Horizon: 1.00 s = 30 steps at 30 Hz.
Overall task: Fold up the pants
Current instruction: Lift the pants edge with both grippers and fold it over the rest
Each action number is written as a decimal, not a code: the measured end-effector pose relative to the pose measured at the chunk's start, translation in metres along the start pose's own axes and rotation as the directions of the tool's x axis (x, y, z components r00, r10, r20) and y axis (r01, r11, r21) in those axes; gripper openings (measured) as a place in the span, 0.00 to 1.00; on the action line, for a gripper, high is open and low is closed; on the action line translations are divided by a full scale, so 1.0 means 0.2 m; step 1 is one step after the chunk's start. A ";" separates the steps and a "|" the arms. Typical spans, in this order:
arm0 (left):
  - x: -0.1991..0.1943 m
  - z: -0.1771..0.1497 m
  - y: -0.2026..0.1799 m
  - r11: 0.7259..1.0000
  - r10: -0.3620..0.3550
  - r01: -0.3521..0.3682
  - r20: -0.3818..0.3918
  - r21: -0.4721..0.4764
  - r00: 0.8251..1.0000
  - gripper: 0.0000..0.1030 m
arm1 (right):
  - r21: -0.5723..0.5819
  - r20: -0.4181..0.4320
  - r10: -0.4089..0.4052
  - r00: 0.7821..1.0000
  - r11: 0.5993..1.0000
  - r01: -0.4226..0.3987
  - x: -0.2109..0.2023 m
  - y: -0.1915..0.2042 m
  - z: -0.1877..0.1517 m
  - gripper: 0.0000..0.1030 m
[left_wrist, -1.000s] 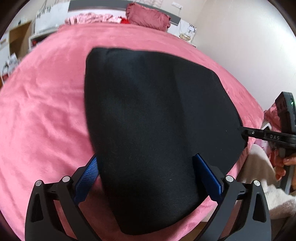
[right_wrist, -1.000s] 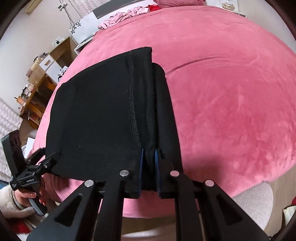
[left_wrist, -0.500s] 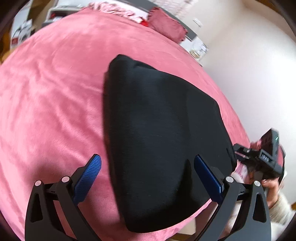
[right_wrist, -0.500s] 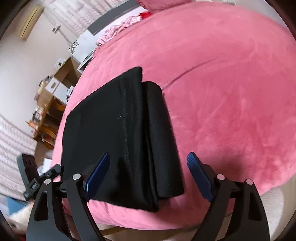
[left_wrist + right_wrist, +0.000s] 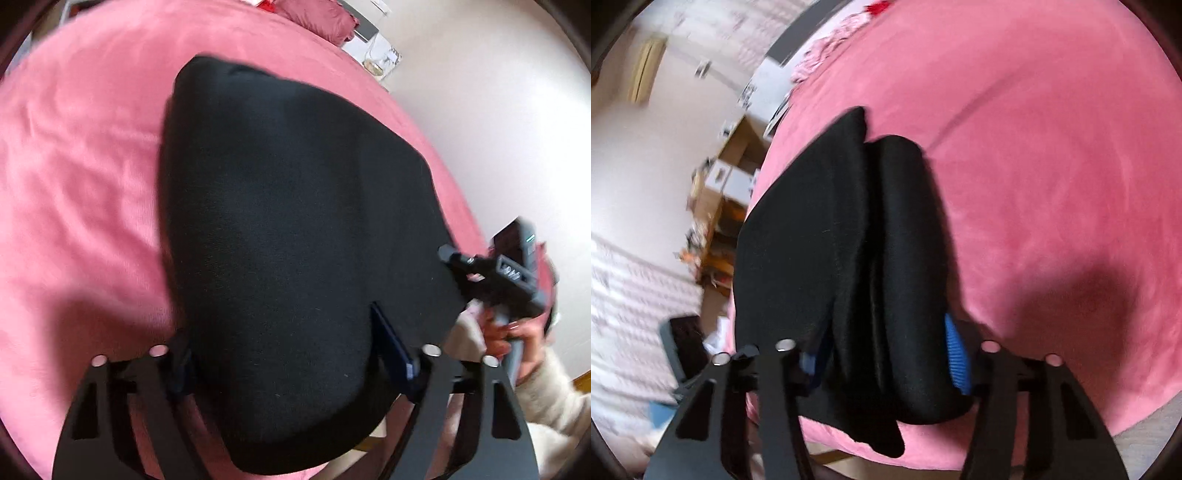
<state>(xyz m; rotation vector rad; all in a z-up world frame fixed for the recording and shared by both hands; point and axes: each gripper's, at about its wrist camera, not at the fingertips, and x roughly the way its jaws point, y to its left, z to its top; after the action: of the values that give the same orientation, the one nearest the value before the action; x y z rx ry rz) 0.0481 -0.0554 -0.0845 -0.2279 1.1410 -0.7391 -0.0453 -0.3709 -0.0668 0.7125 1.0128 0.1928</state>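
I read this step as taking hold of the near end of the folded black pants (image 5: 295, 240) with both grippers, ready to carry that end over toward the far one. To do it well I want each set of fingers to bite through every layer at the near edge of the bed (image 5: 74, 184), both at the same depth, so the stack lifts as one piece and the fold line lands square instead of skewed.

Nearest me in the left wrist view, my left gripper (image 5: 291, 354) straddles the near rounded end of the pants and its jaws are closing, with the cloth bulging between them; the blue pad on the right side (image 5: 391, 343) lies against the fabric, while the left pad is dark and half hidden, so I cannot tell whether it presses yet. In the right wrist view my right gripper (image 5: 886, 354) is also closing around the layered edge, where the thick roll of fabric (image 5: 901, 258) sits between the ribbed blue pads (image 5: 956, 354); they appear to be touching the cloth on both sides, though blur keeps me from calling it a firm pinch.

Farther out, the pants lie flat near the bed's near edge, stretching away across the pink cover. Beyond them, at the far end, a red pillow (image 5: 317, 18) rests by the headboard
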 end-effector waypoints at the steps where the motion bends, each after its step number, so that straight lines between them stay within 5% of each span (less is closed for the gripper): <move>1: -0.03 0.01 -0.04 0.999 0.026 -0.026 0.012 0.023 1.000 0.64 | -0.039 0.011 -0.021 1.000 0.999 0.021 -0.02 0.05 0.00 0.44; 3: -0.08 0.02 -0.11 0.995 0.060 -0.063 0.040 0.078 0.997 0.54 | -0.081 0.046 -0.020 0.999 0.996 0.024 -0.07 0.13 0.01 0.42; 14: -0.38 0.19 -0.20 0.944 0.161 -0.226 0.263 0.240 0.951 0.52 | -0.234 0.169 0.077 0.983 0.972 -0.036 -0.09 0.41 0.12 0.40; 24: -0.29 0.64 0.00 0.927 0.254 -0.333 0.367 0.171 0.895 0.52 | -0.293 0.246 0.083 0.966 0.956 -0.008 0.25 0.55 0.47 0.41; 30: -0.10 0.86 0.15 0.912 0.295 -0.371 0.349 0.174 0.890 0.52 | -0.273 0.266 0.019 0.964 0.960 0.056 0.50 0.50 0.67 0.41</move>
<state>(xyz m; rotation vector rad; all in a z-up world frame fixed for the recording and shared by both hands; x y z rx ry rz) 0.2088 -0.0549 -0.0129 0.0551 0.7495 -0.5003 0.1362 -0.3089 -0.0301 0.4565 0.7155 0.2118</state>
